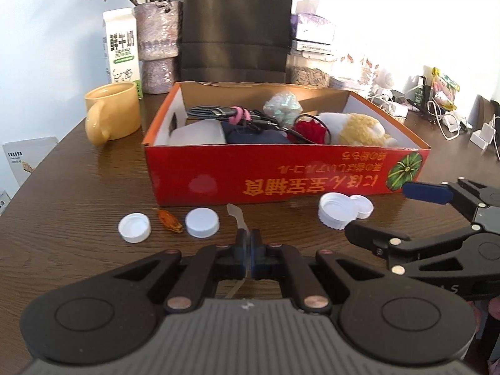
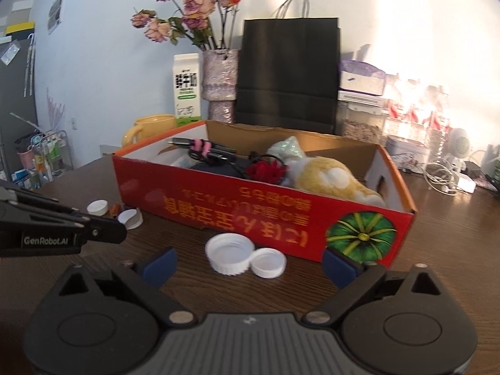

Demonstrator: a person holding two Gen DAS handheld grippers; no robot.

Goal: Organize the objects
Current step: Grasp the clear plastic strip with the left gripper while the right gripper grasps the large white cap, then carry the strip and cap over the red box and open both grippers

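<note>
My left gripper is shut on a thin clear plastic strip, which sticks out past the pads just above the brown table. Its dark fingers show at the left edge of the right wrist view. A large white cap touches a smaller white cap in front of the red cardboard box. My right gripper stands open around both caps, pads apart from them. In the left wrist view the right gripper flanks the same large cap. The box holds cables, a plush toy and other small things.
Two more white caps and a small orange piece lie left of my left gripper. A yellow mug, a milk carton, a vase and a black paper bag stand behind the box. Chargers and cables crowd the right.
</note>
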